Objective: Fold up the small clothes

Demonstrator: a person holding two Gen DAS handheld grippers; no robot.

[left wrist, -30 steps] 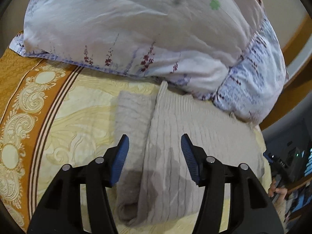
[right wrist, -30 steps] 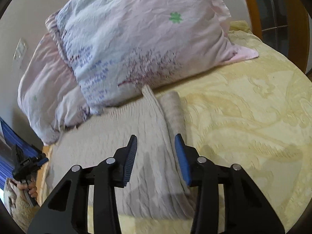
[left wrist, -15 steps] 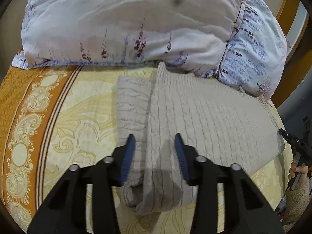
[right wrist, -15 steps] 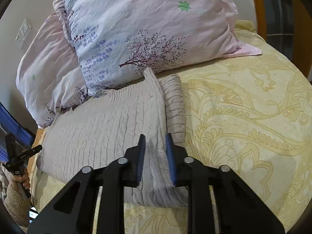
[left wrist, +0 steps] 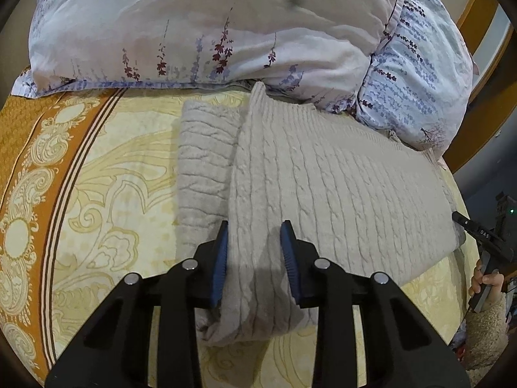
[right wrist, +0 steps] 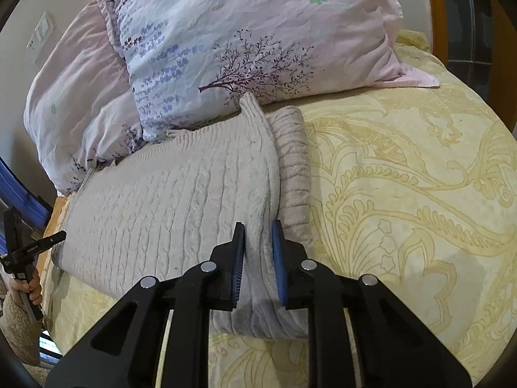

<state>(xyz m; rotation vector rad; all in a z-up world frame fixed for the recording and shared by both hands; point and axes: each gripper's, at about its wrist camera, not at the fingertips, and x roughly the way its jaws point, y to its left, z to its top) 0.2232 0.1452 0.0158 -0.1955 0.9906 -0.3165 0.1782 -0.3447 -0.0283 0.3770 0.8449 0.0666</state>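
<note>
A beige cable-knit sweater [left wrist: 323, 187] lies flat on the yellow bedspread, with a sleeve folded in along each side. My left gripper [left wrist: 254, 236] sits over the sweater's left folded edge near the hem, its blue pads [left wrist: 222, 252] a short gap apart with knit between them. In the right wrist view the sweater [right wrist: 168, 200] spreads to the left. My right gripper [right wrist: 258, 229] has its pads [right wrist: 239, 252] pressed on a raised ridge of knit at the sweater's right folded edge.
Two floral pillows [left wrist: 210, 22] [right wrist: 258, 32] lie against the far end of the sweater. The bedspread [right wrist: 404, 194] stretches to the right and has an orange patterned border [left wrist: 29, 161] on the left. A wooden headboard [left wrist: 478, 90] stands behind.
Both grippers moved closer to the near end of the sweater and narrowed. The right one went from open to pinching a ridge of knit; the left one narrowed around the left fold.
</note>
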